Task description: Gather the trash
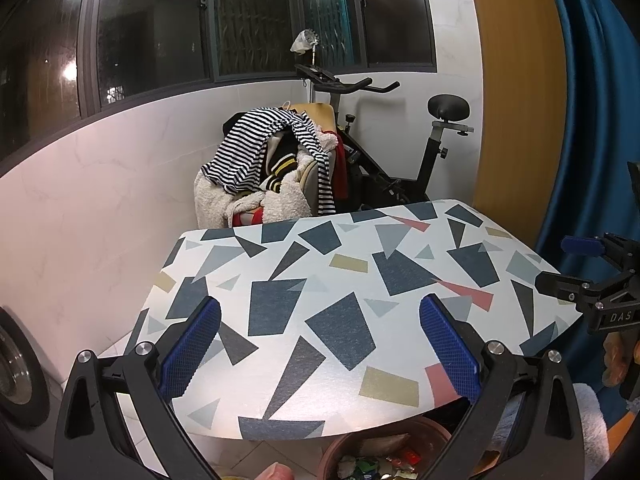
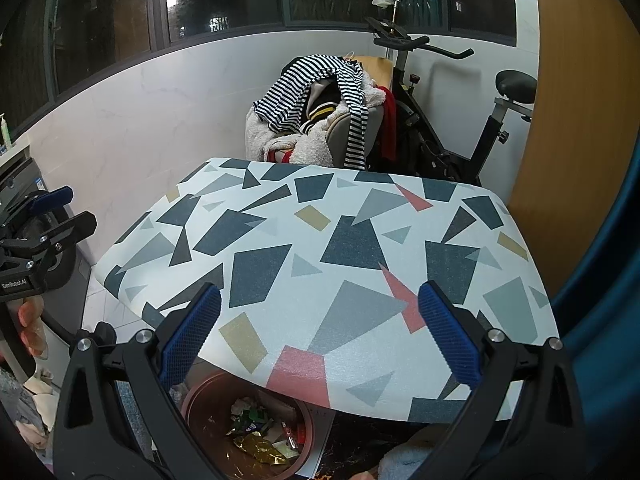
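Brown plastic bin (image 2: 200,404) sits on the floor under the near edge of the patterned table (image 2: 320,240), part-filled with wrappers (image 2: 260,446); that is where the trash lies, and none shows on the tabletop.

Your left gripper (image 1: 320,344) is spread wide and empty, hovering over the table's near edge. Your right gripper (image 2: 320,340) is likewise spread, holding nothing.

Risks: if you reach for the bin from here, the table edge overhangs its mouth, so a finger could knock the tabletop or tip the bin and spill it. The two grippers are near each other and could clash.

Orientation: the bin stands upright, mouth up, long axis vertical. The gold foil wrapper lies roughly flat, its length running left to right in the right wrist view.
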Demonstrator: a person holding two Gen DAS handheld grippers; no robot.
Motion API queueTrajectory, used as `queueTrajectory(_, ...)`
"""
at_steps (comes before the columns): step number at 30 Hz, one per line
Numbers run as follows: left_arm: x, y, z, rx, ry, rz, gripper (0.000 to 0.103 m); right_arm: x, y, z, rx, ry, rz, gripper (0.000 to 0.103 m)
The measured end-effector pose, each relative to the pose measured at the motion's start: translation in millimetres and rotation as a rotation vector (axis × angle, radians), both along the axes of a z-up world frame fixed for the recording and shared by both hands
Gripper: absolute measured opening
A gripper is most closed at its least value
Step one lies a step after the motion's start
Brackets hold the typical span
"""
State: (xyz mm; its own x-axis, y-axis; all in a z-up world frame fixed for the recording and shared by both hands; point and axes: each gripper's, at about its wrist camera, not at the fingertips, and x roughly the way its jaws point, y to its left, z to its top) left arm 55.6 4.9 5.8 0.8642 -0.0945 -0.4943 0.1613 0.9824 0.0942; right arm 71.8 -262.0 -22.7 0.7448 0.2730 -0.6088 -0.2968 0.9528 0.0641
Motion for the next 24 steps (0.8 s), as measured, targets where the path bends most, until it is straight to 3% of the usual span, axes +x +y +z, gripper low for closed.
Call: queueTrajectory(24, -1, 4, -15, 0.052, 0.014, 0.023, 0.097, 3, 9, -6, -0.016, 0.015, 0.008, 0.097)
